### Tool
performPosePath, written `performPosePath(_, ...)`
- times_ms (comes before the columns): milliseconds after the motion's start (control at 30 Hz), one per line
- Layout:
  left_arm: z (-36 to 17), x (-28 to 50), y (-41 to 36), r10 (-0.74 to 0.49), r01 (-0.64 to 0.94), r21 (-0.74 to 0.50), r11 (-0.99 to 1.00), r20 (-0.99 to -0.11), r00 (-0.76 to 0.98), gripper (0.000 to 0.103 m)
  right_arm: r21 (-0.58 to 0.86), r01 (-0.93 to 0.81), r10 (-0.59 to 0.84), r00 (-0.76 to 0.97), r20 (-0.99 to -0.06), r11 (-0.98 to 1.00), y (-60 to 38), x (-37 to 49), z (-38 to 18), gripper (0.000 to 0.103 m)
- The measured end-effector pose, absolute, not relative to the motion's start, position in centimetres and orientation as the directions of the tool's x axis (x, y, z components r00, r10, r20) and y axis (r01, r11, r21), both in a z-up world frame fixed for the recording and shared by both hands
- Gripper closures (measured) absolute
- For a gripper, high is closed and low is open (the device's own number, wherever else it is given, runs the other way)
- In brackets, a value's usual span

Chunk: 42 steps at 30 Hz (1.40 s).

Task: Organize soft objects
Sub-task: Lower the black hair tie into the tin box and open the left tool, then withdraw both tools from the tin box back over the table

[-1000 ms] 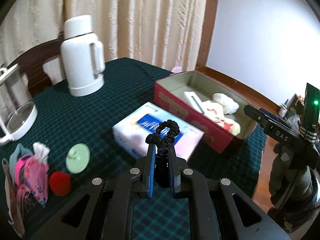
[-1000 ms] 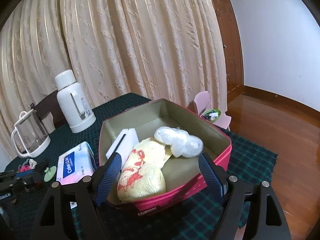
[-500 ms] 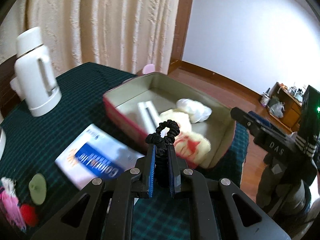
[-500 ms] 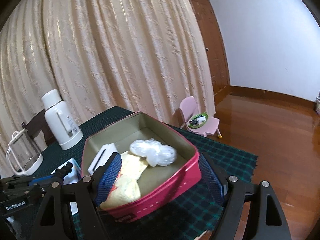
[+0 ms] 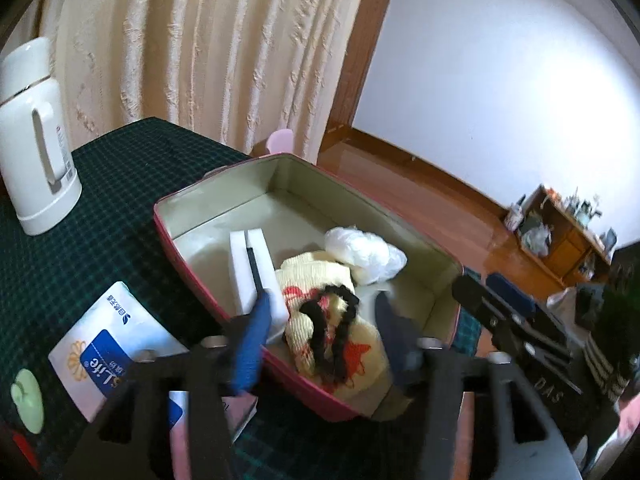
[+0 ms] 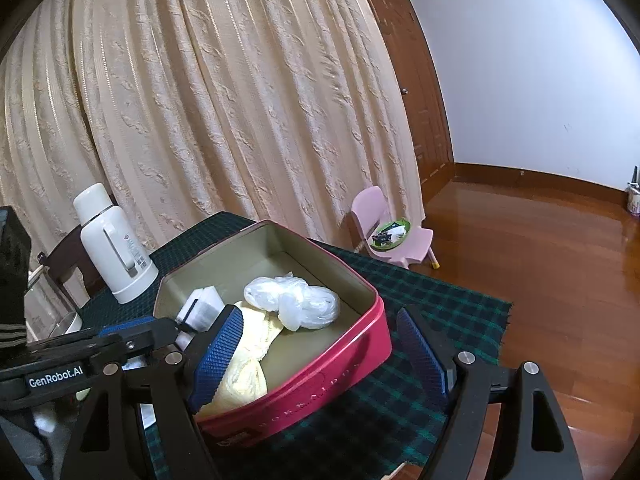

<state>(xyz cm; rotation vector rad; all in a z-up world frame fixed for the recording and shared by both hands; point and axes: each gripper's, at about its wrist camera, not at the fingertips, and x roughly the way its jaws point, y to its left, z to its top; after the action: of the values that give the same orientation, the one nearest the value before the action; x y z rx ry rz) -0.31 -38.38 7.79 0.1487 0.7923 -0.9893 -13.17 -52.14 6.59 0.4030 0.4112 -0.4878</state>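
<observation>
My left gripper (image 5: 324,308) hangs over the near end of the red tin (image 5: 192,196). Its jaws are opening and blurred. The black scrunchie (image 5: 332,328) is loose between them, touching neither pad, over the yellow knitted cloth (image 5: 312,276) in the tin. Also inside are a crumpled white plastic bag (image 5: 360,248) and a white foam block (image 5: 248,264). My right gripper (image 6: 320,350) stands open, its blue pads either side of the red tin's (image 6: 320,376) near corner, holding nothing. The left gripper (image 6: 120,336) shows at the left of the right wrist view.
A white thermos (image 5: 32,136) stands at the back left of the green plaid table. A tissue pack (image 5: 108,352) and a green lid (image 5: 26,400) lie left of the tin. A pink child's chair (image 6: 384,232) stands on the wooden floor beyond the table edge.
My left gripper has moved over the tin with the scrunchie, and its jaws have parted, letting the scrunchie go. The right gripper has hardly moved.
</observation>
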Motion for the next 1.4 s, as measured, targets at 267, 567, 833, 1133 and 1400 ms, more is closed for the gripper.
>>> performPosePath(267, 7.6, 0.7, -37.1, -0.694, 0.756, -0.259, 0.601, -0.638, 0.333, 0.042, 0.269, 0.513, -0.354, 0.809, -0.468, 0.815, -52.0, -13.1, 6.5, 0.02)
performPosePath(567, 7.4, 1.6, -35.2, -0.638, 0.694, -0.229, 0.682, -0.651, 0.412, 0.036, 0.265, 0.486, -0.334, 0.823, -0.459, 0.833, -51.0, -13.0, 6.8, 0.02)
performPosePath(833, 7.7, 1.2, -33.0, -0.61, 0.672, -0.196, 0.714, -0.645, 0.46, 0.035, 0.272, 0.439, -0.286, 0.842, -0.458, 0.856, -49.1, -12.3, 7.0, 0.02)
performPosePath(1133, 8.2, 1.2, -29.2, -0.568, 0.617, -0.182, 0.765, -0.642, 0.515, 0.034, 0.28, 0.345, -0.196, 0.872, -0.448, 0.896, -45.7, -10.8, 7.6, 0.02)
performPosePath(1400, 8.6, 1.3, -24.9, -0.527, 0.554, -0.183, 0.813, -0.636, 0.563, 0.03, 0.276, 0.258, -0.111, 0.884, -0.455, 0.926, -42.3, -9.6, 7.8, 0.02)
